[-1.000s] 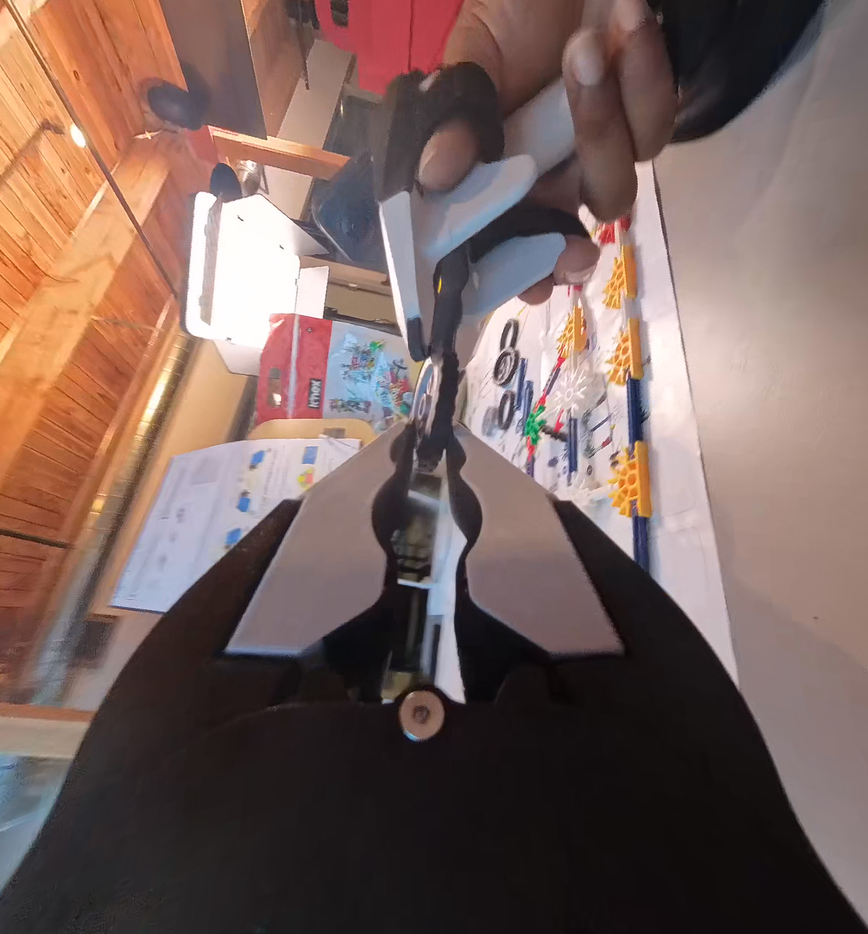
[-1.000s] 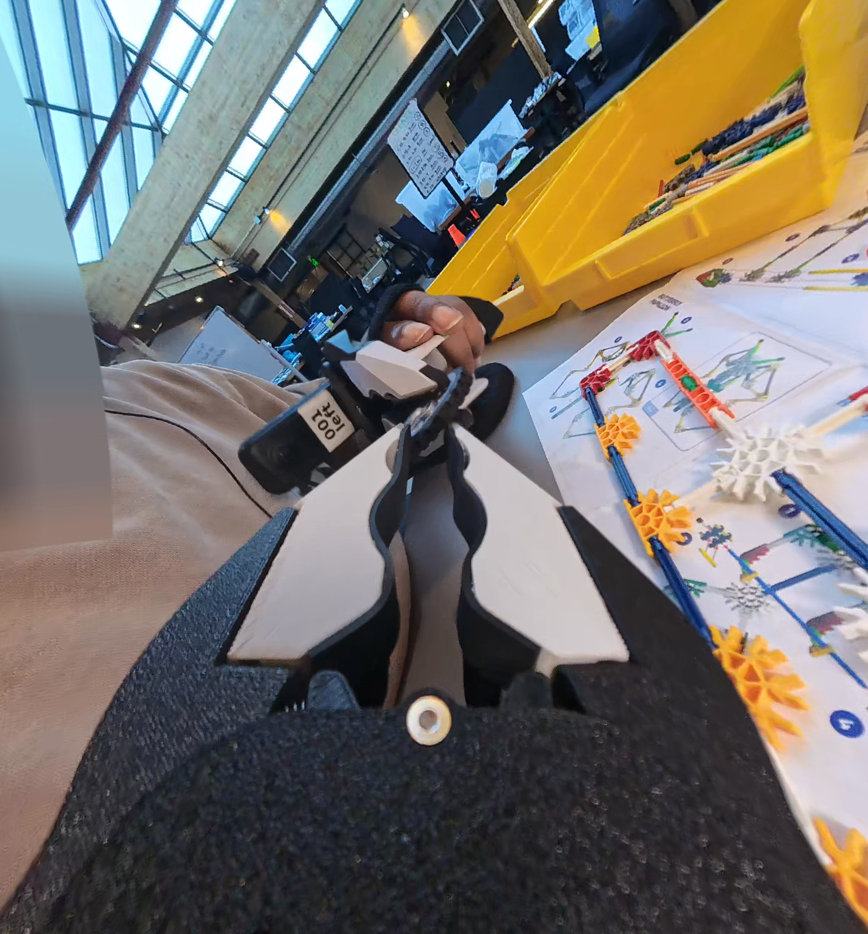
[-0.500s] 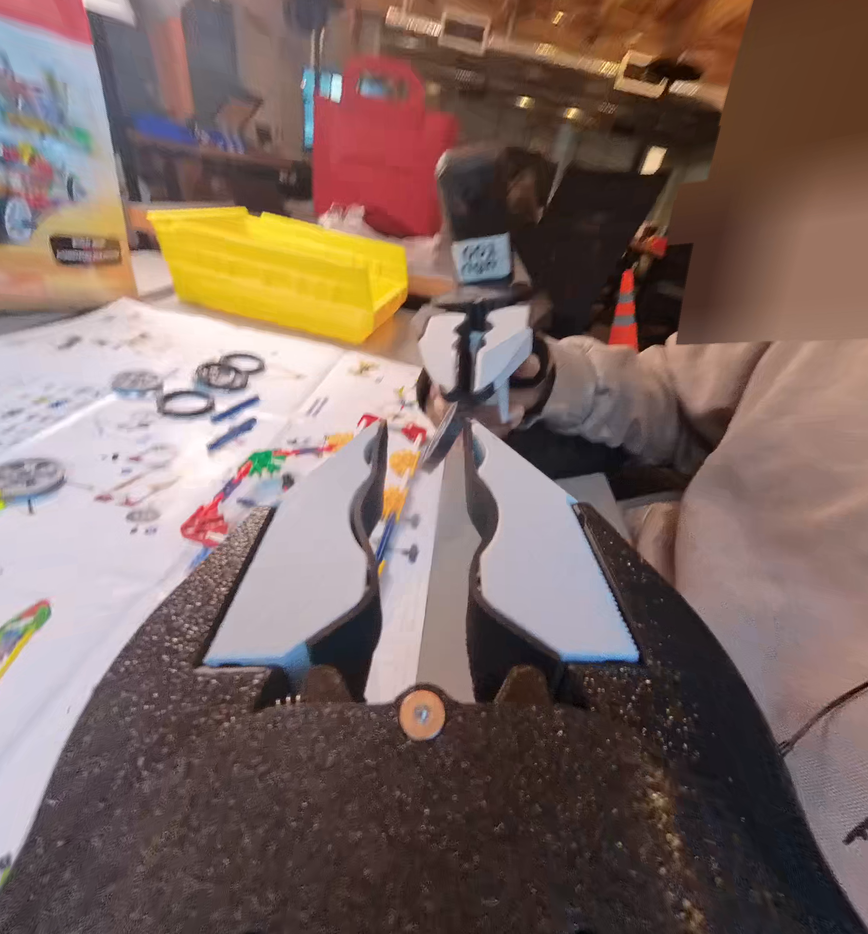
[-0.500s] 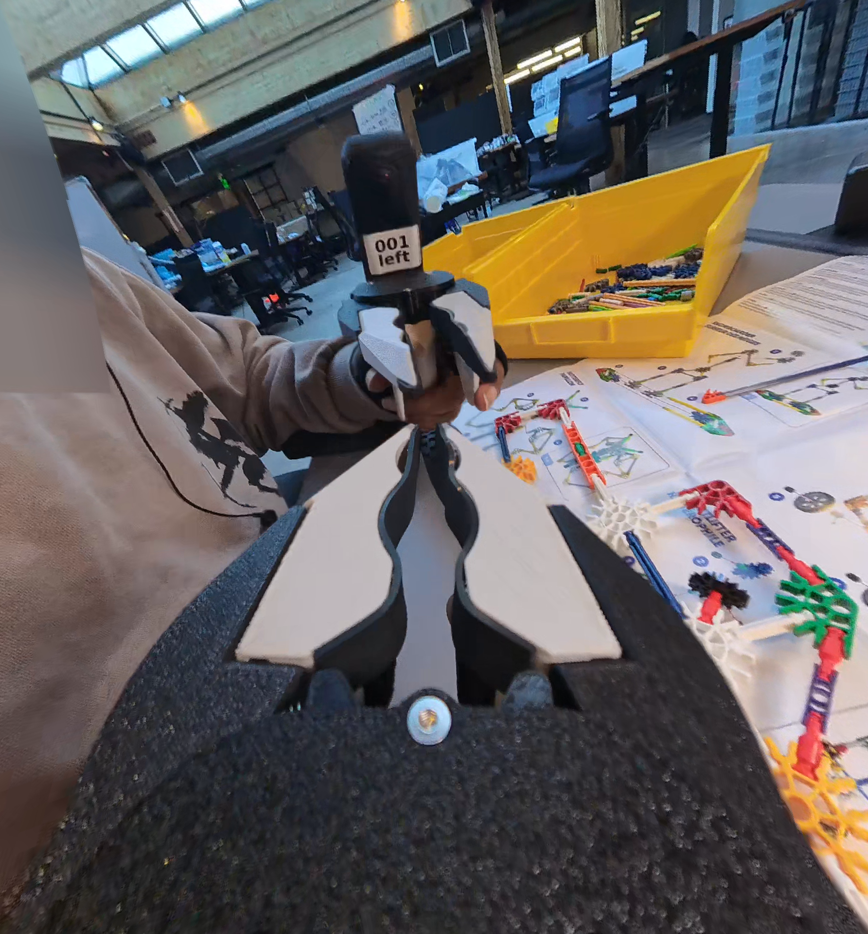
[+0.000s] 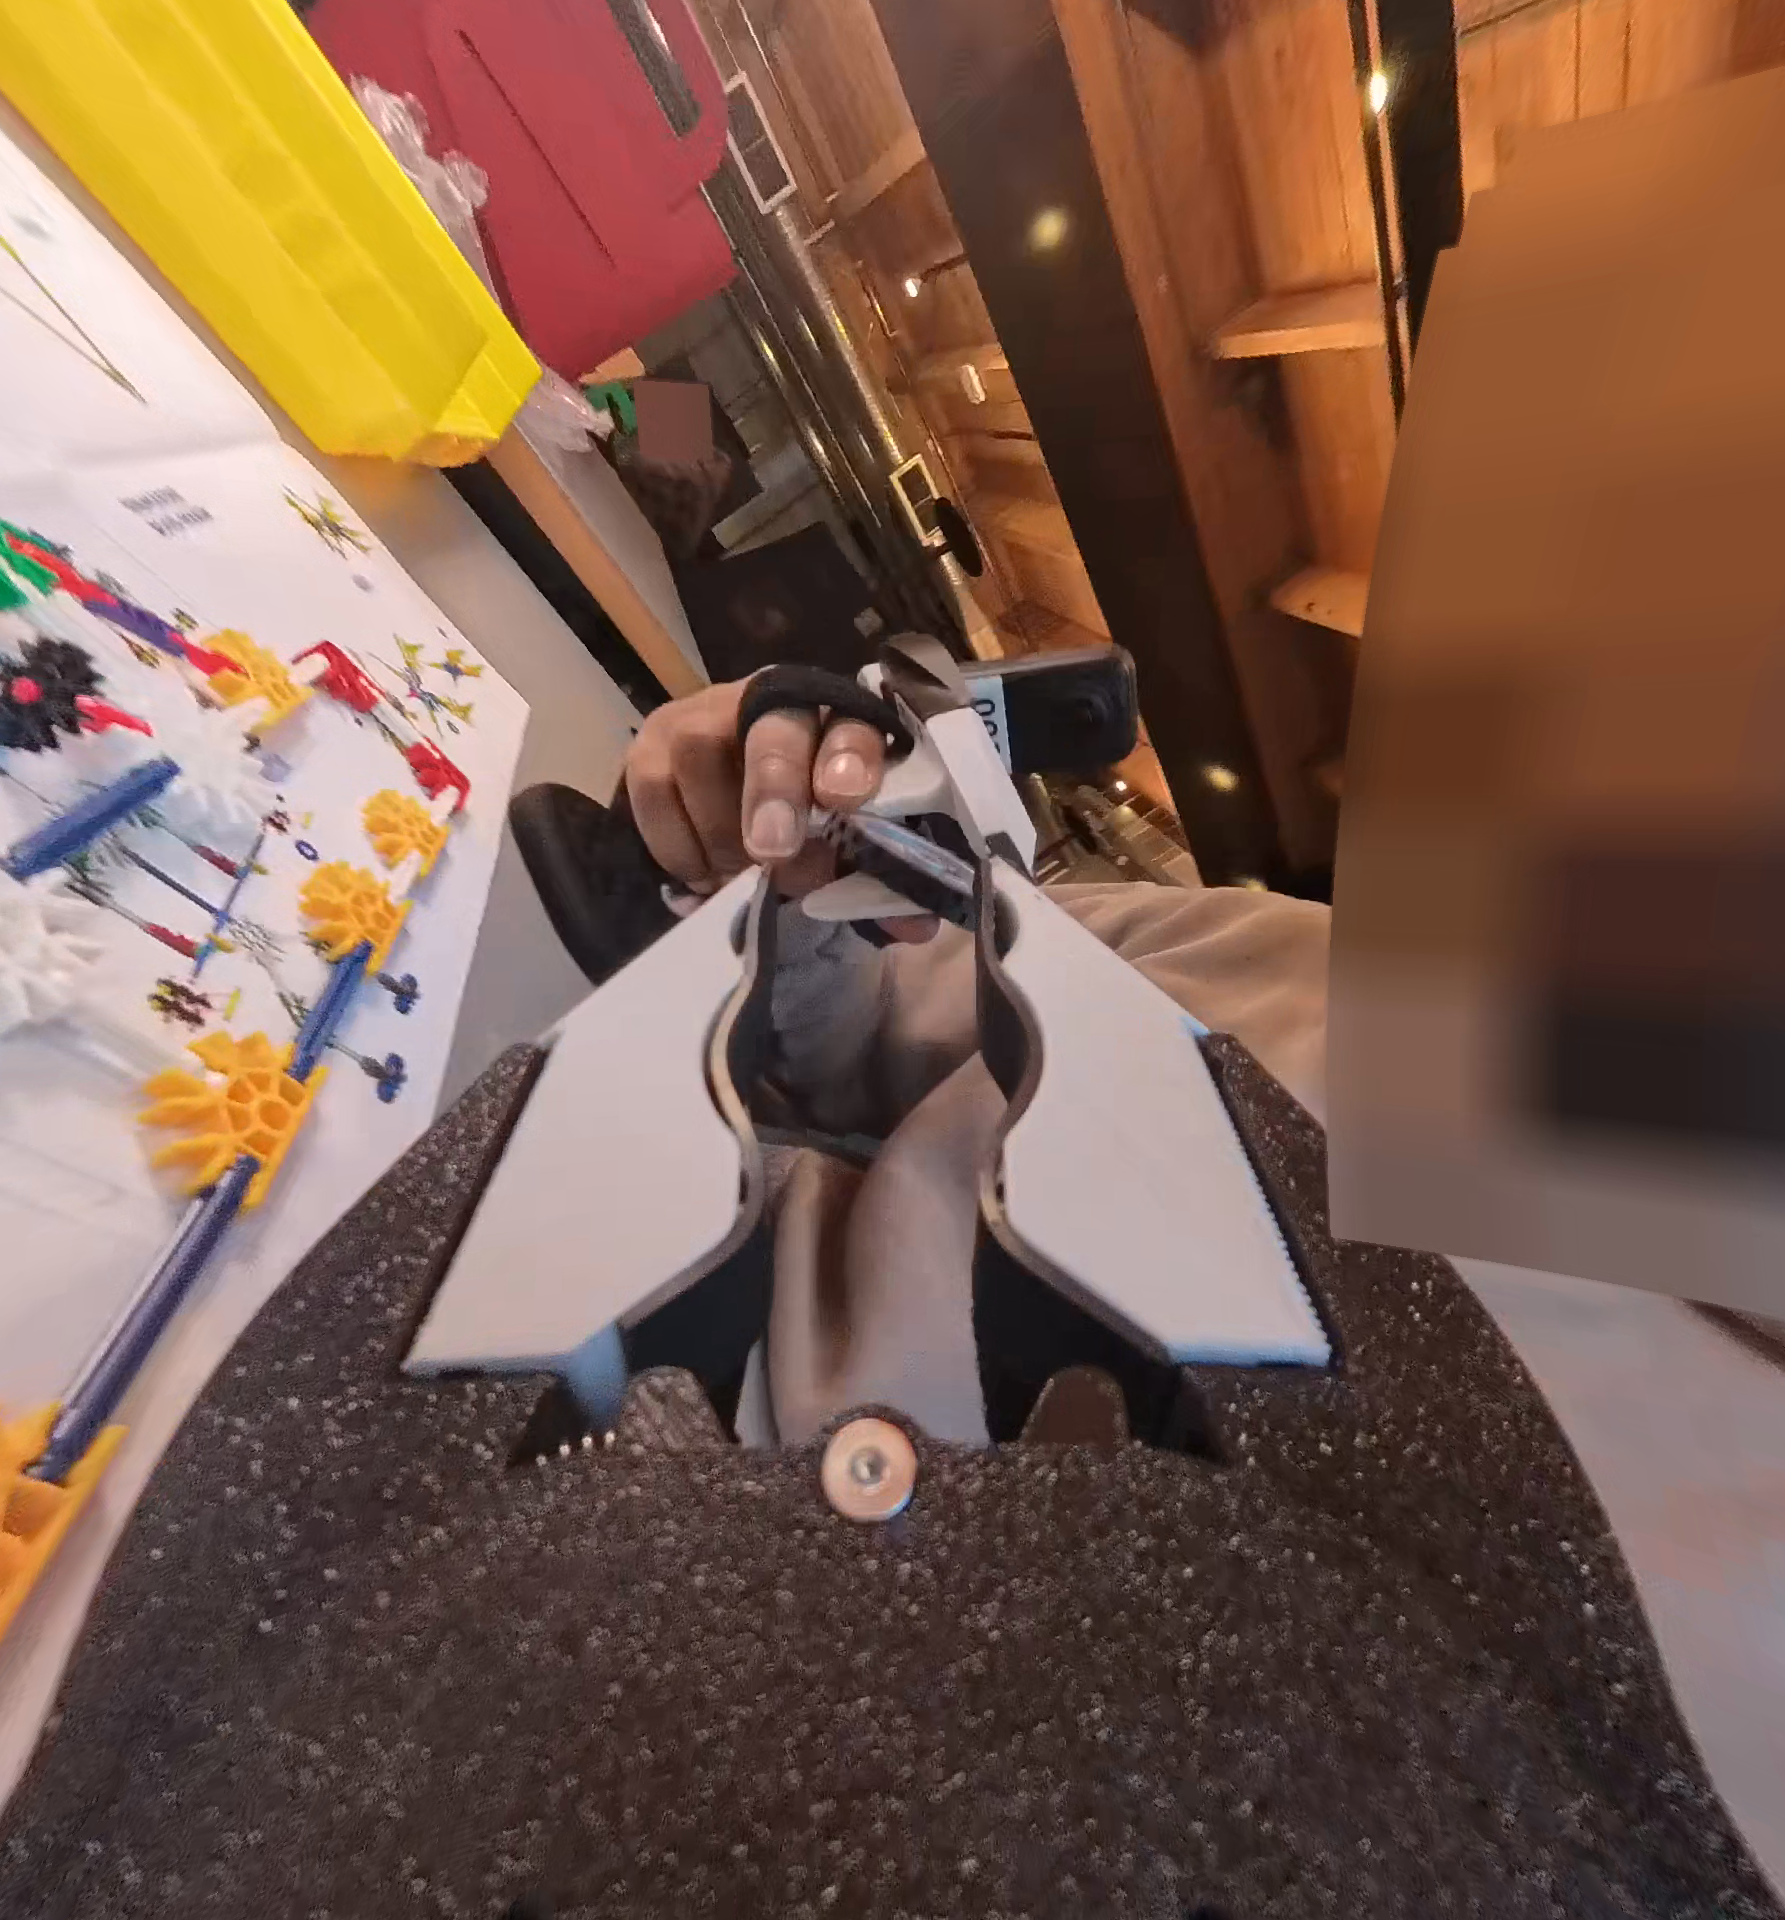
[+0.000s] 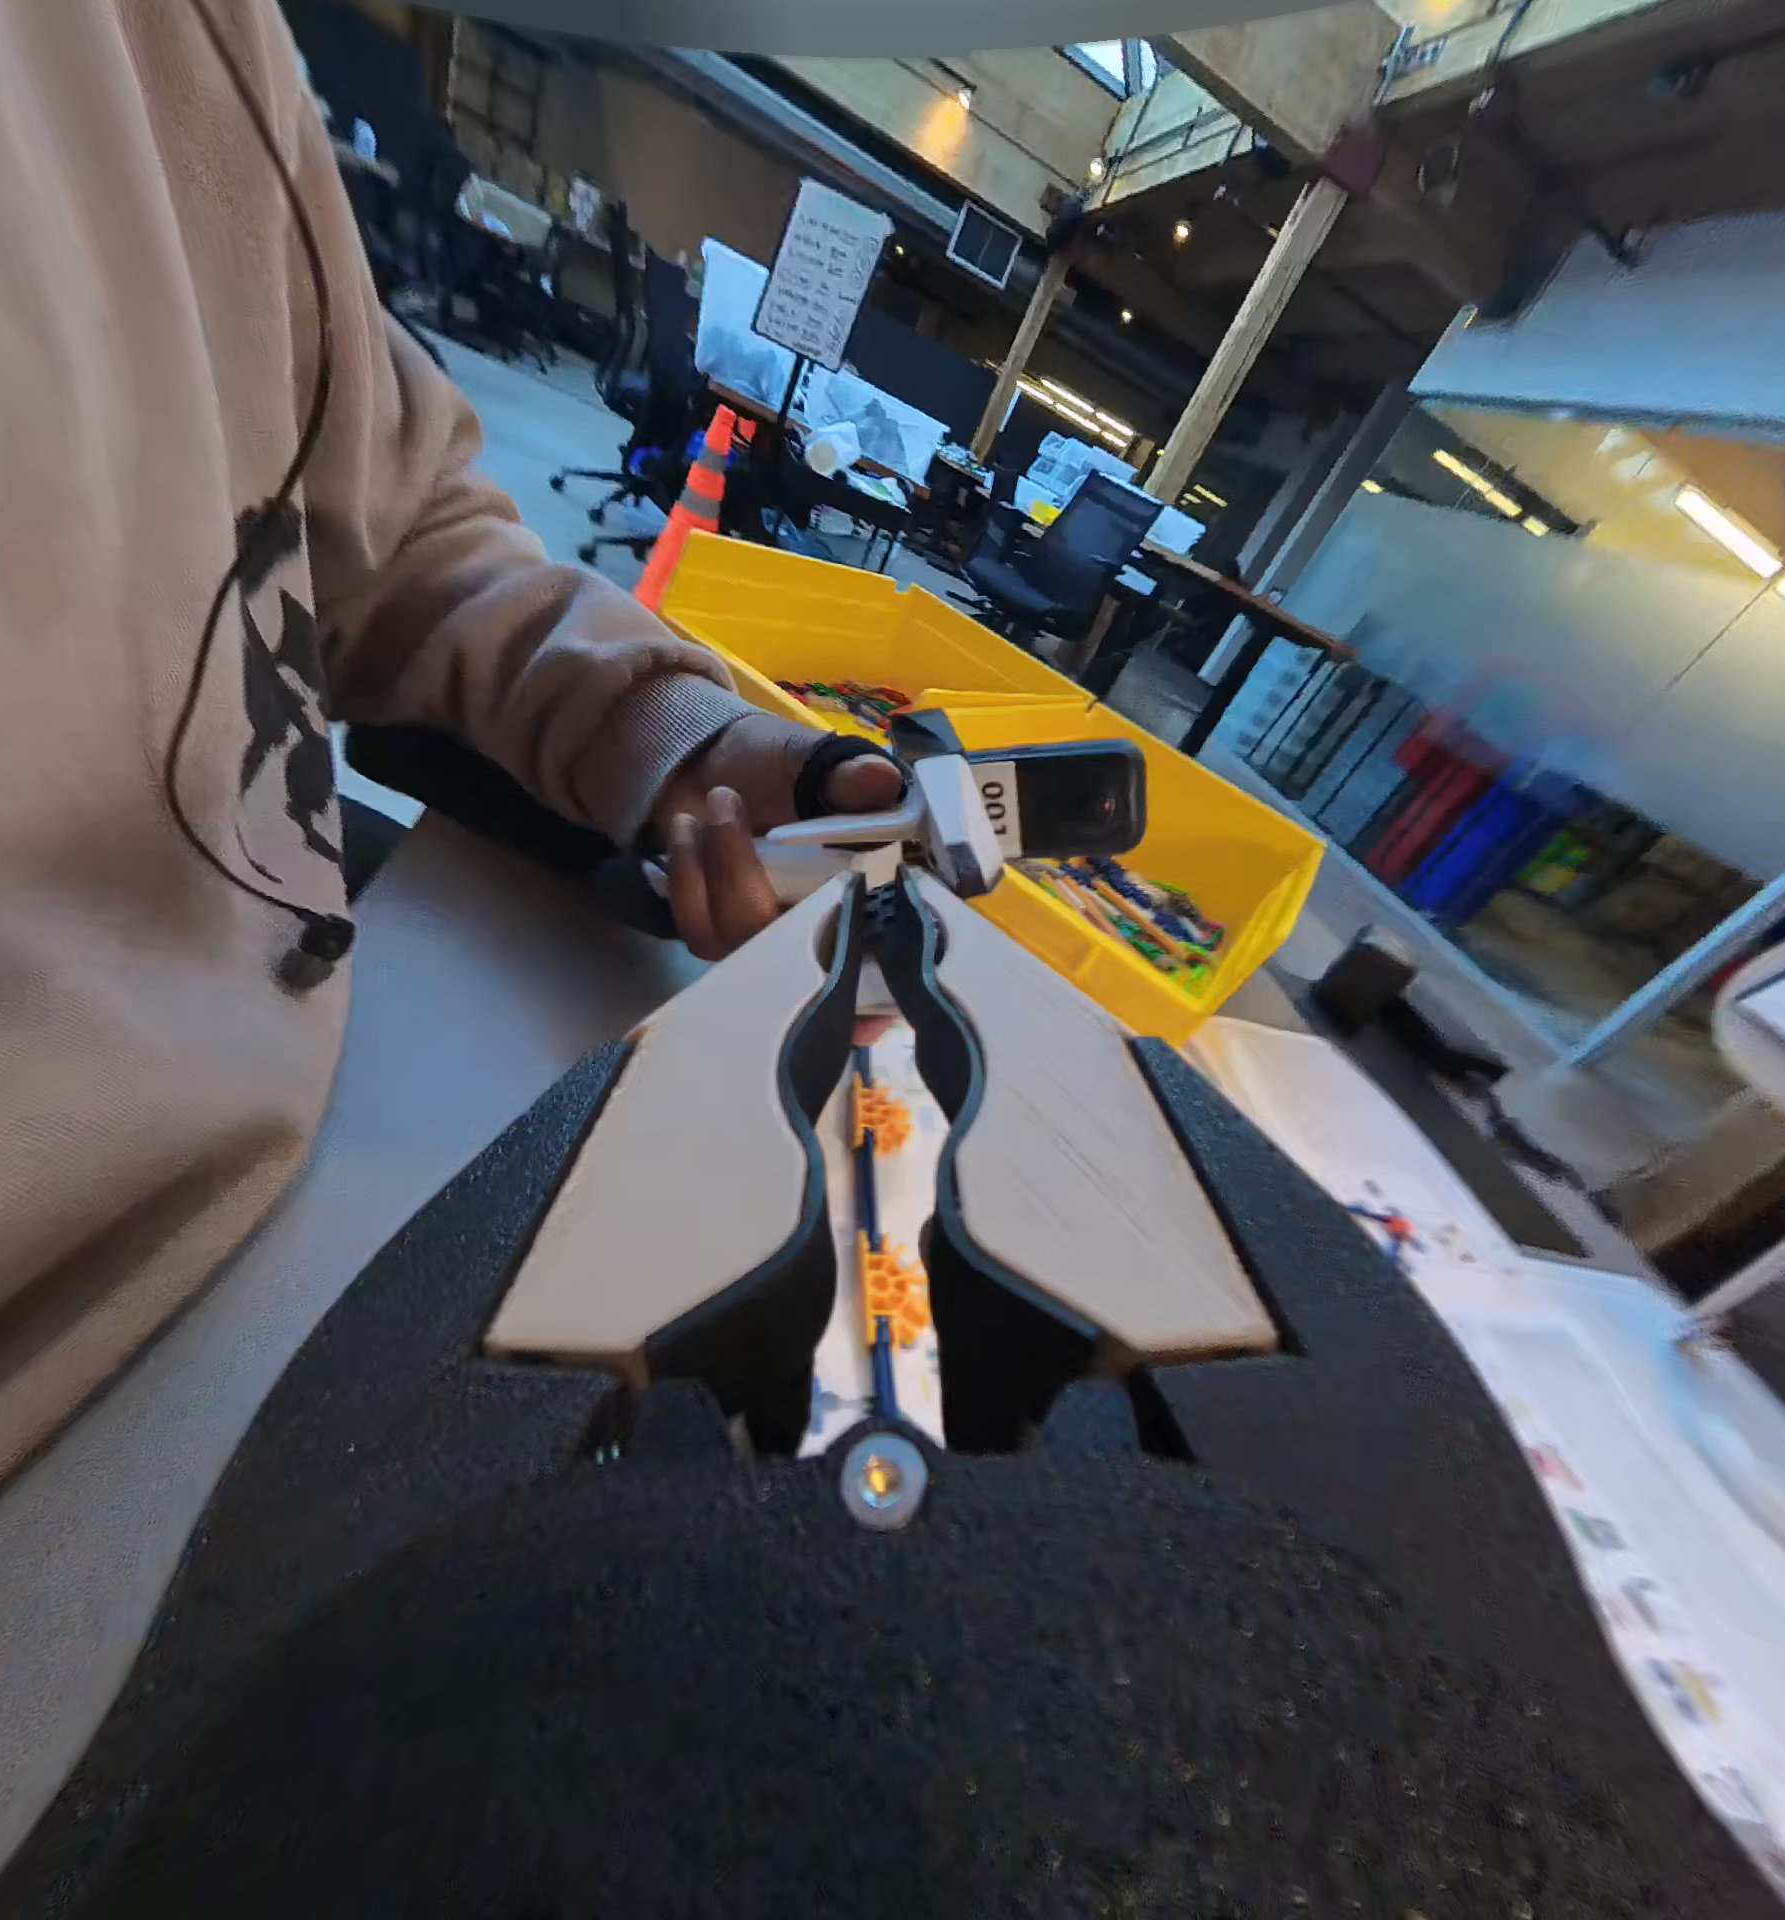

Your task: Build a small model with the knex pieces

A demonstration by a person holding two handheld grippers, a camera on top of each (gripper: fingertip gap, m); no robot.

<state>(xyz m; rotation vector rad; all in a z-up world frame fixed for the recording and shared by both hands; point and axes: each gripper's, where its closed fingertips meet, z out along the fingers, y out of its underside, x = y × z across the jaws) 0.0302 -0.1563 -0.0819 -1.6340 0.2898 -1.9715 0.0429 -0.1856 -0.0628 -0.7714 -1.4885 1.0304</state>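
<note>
Where a second ago its tips were drawn in tight around the part, the left gripper (image 5: 867, 883) now has its jaws spread, as they already were half a second back. Between those tips lies a dark disc (image 5: 903, 860) with a shiny rim, seen almost edge-on. The right gripper (image 6: 877, 906) has its jaws pressed nearly together on the disc, which shows in the right wrist view only as a small black piece. Both tools meet tip to tip in the air above the near edge of the desk (image 5: 514, 582).

Half a second ago each tool stood upright in the other's view; now each lies tipped on its side, its camera pointing sideways. The right hand (image 5: 722, 790) and the left hand (image 6: 732, 842) grip the handles just behind the tips, a beige sleeve (image 6: 514, 644) running back from the left.

Under the right gripper's jaws a blue rod (image 6: 872, 1195) with orange-yellow connectors (image 6: 893, 1283) lies on a white instruction sheet (image 5: 67, 1143). Farther off stands a yellow bin (image 6: 846, 623) of loose parts, then an orange cone (image 6: 696, 509).
</note>
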